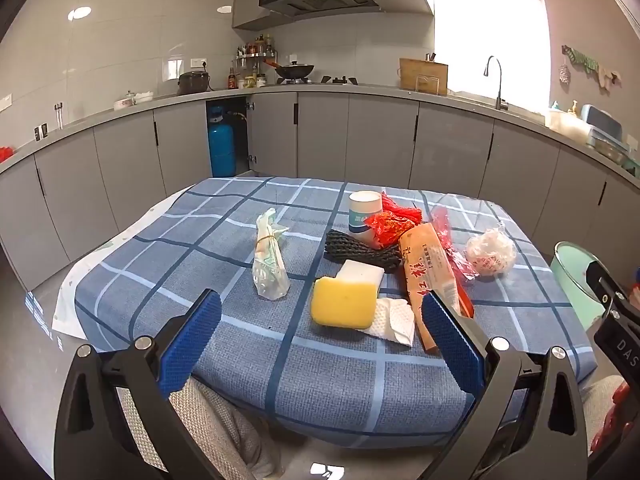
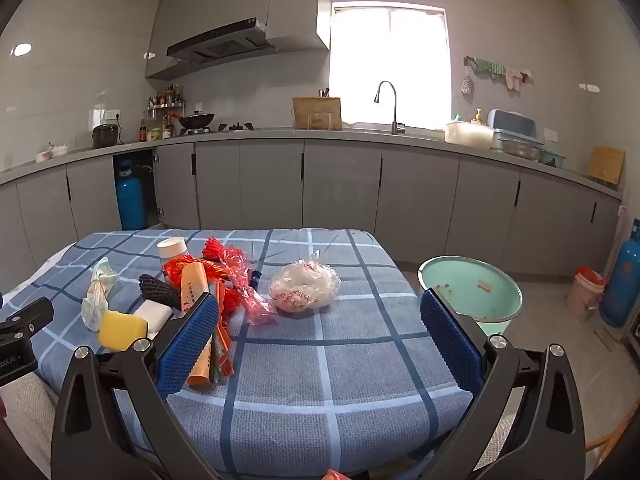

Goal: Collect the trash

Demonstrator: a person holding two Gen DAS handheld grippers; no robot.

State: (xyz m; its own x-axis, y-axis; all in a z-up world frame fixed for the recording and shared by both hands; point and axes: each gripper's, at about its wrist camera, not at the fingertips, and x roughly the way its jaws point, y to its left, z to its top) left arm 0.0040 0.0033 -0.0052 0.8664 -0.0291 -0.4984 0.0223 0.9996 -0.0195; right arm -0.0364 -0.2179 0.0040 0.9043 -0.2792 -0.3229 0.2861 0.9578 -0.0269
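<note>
Checked tablecloth [image 2: 320, 360] fills the lower half of both views. Mint-green bin [image 2: 472, 292] stands off its edge at right centre. Trash lies in a cluster left of centre: crumpled white bag [image 2: 306, 286], orange paper wrapper [image 1: 424, 272], yellow sponge [image 1: 344, 300], twisted clear bag [image 1: 270, 264]. Left gripper [image 1: 320, 320] and right gripper [image 2: 320, 320] both hang above the near edge, fingers spread wide, holding nothing. Advisable: take the isolated white bag first with the right gripper, it being nearest the bin, pinching its bunched top.
</note>
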